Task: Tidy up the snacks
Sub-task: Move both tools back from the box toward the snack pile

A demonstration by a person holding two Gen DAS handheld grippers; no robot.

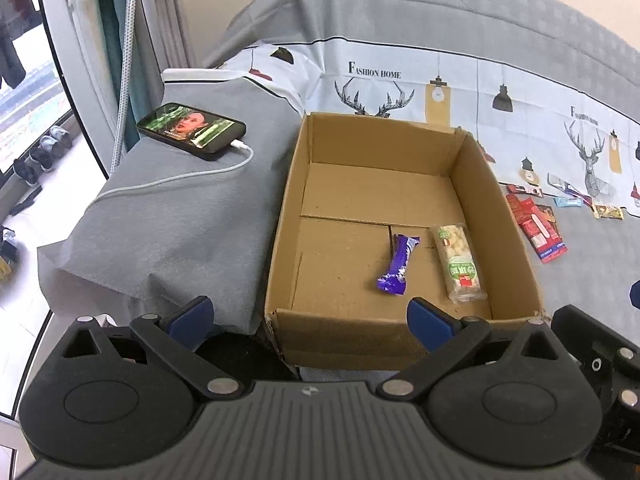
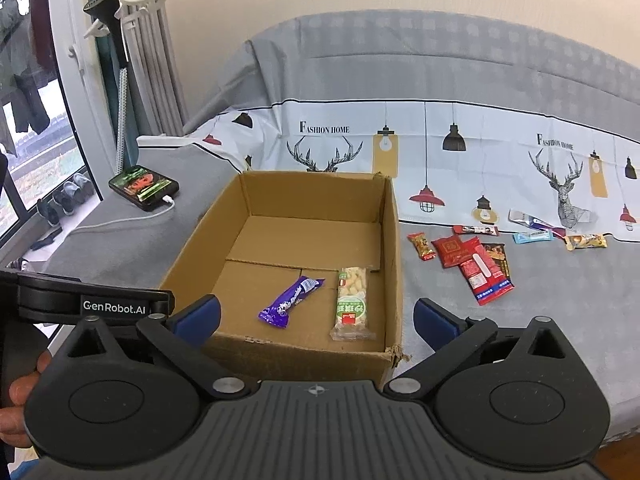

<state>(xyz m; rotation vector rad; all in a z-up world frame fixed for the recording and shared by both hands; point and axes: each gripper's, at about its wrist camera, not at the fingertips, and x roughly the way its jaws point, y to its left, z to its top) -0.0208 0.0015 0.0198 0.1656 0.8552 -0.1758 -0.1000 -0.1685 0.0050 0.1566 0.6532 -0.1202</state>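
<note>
An open cardboard box (image 1: 504,216) (image 2: 192,248) sits on a grey bed. Inside lie a purple candy bar (image 1: 396,265) (image 2: 290,301) and a clear pack of pale puffed snacks with a green label (image 1: 459,262) (image 2: 352,300). Several loose snack packets lie on the bed right of the box: red ones (image 1: 536,224) (image 2: 474,264), a small red-orange one (image 2: 421,246) and lighter ones further right (image 2: 532,236). My left gripper (image 1: 310,318) is open and empty at the box's near wall. My right gripper (image 2: 316,320) is open and empty, also at the near wall.
A phone (image 1: 191,131) (image 2: 143,187) with a lit screen and a white charging cable lies on a grey cushion left of the box. A white printed sheet (image 2: 460,160) lies behind. A window and shoes (image 2: 64,198) are at the left.
</note>
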